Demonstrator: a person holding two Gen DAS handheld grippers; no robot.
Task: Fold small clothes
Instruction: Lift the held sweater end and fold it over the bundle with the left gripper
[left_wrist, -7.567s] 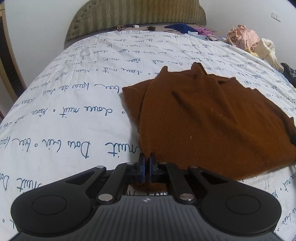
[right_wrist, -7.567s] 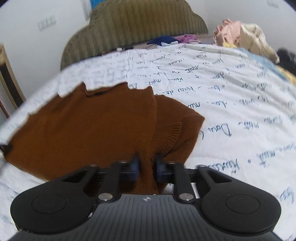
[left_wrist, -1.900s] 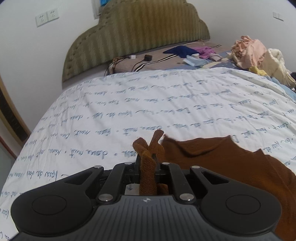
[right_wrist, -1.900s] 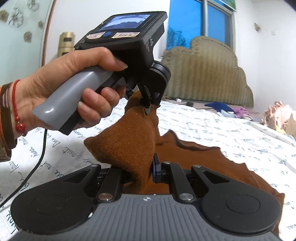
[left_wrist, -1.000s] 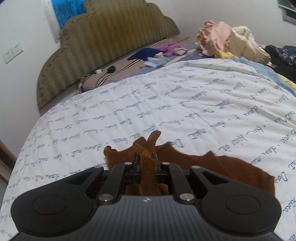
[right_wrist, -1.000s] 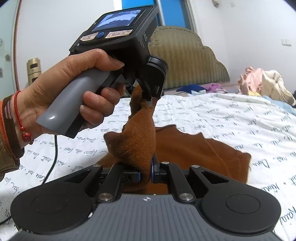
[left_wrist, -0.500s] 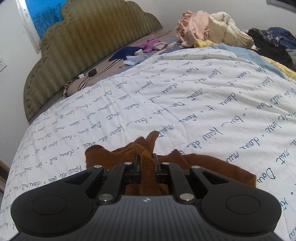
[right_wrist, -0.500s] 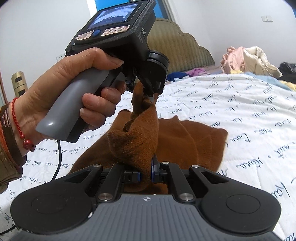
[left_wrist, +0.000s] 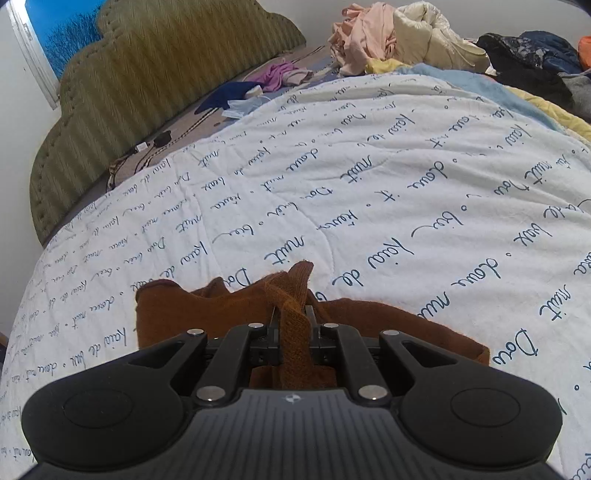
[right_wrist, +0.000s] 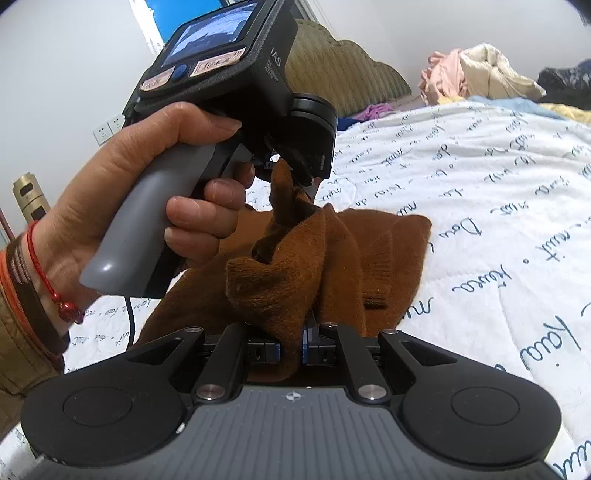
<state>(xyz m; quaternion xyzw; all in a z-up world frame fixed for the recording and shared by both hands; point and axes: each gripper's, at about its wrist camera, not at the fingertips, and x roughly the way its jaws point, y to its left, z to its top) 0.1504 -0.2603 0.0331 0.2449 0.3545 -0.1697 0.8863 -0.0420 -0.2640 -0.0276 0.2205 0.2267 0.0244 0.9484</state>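
Clamped narrow in the left gripper (left_wrist: 291, 325): a bunched strip of the brown knit sweater (left_wrist: 388, 325), sticking up between the fingers. Likewise pinched in the right gripper (right_wrist: 291, 349), a thicker wad of the same knit, folded over itself just ahead of the fingertips. Compared with half a second ago, carried a little lower and further across the quilt (left_wrist: 369, 177), both held edges riding above the part already lying flat; compared with several seconds ago, no longer spread wide but doubled over, so likely mid-fold with the lifted half about to be laid onto the lower one. Lower layer resting in the near middle of the quilt, well short of the headboard (left_wrist: 147, 74) edge and the clothes pile (left_wrist: 388, 33) at the far right corner. Hidden under the gripper bodies: the near hem and the true fold line. Unclear which edge each grip holds, possibly the hem corners. Left hand (right_wrist: 147, 192) wrapped round its handle, blocking the sweater's left side.
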